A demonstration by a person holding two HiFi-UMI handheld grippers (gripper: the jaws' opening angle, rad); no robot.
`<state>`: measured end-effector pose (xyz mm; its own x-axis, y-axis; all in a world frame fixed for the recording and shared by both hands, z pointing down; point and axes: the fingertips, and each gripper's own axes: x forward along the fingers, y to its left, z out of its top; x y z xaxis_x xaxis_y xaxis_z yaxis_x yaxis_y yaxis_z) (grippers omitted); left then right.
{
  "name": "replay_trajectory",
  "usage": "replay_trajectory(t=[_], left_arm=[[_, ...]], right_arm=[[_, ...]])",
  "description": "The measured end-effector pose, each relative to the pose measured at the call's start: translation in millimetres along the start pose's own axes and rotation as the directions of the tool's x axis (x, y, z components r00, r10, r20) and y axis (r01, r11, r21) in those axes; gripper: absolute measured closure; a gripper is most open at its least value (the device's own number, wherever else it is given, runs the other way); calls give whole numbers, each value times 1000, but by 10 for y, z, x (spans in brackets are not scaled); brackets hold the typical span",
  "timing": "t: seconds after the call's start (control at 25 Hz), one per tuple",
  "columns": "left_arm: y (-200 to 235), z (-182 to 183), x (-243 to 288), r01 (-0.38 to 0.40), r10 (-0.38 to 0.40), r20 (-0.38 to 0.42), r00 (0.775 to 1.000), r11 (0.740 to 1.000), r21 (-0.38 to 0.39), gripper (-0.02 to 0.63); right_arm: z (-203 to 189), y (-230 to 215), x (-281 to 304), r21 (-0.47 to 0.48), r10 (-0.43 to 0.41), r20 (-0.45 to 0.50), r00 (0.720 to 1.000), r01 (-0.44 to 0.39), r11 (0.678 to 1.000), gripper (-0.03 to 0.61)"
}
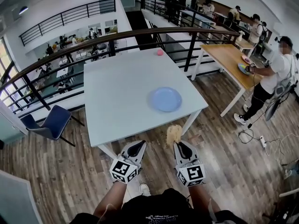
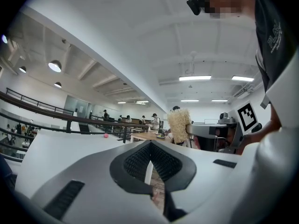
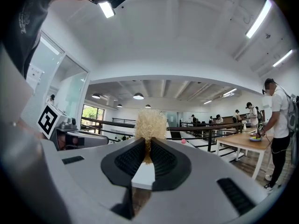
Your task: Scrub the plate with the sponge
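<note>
A round light-blue plate (image 1: 165, 99) lies on the white table (image 1: 117, 85), near its front right corner. My right gripper (image 1: 181, 146) is shut on a straw-coloured fibrous sponge (image 1: 174, 134), which sticks up past the jaw tips (image 3: 150, 124). It hangs just off the table's front edge, below the plate. My left gripper (image 1: 138, 147) is beside it, shut with nothing between its jaws (image 2: 150, 146). The left gripper view also catches the sponge (image 2: 179, 122) to its right. The plate does not show in either gripper view.
A small pink ball (image 1: 160, 52) rests at the table's far edge. A dark railing (image 1: 93, 38) runs behind the table. A blue chair (image 1: 51, 122) stands to the left. A wooden table (image 1: 229, 59) and a standing person (image 1: 275, 73) are to the right.
</note>
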<state>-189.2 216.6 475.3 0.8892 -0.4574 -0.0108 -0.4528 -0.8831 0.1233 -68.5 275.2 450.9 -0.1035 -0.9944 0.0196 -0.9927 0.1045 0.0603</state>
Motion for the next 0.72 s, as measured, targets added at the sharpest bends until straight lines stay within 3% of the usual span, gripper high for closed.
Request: replay_trajectory(t=[0.28,0.72], left_arm=[[164,-54,130,-5,5,-22,1000,1000,-2,601],[339,115,913,-32,32,-2,999,999,11,601]], right_arm=[[-40,-66,191,9,2,-1,1000,-2,1000,532],[162,-601,812,-42,82,43,996,-80,996,534]])
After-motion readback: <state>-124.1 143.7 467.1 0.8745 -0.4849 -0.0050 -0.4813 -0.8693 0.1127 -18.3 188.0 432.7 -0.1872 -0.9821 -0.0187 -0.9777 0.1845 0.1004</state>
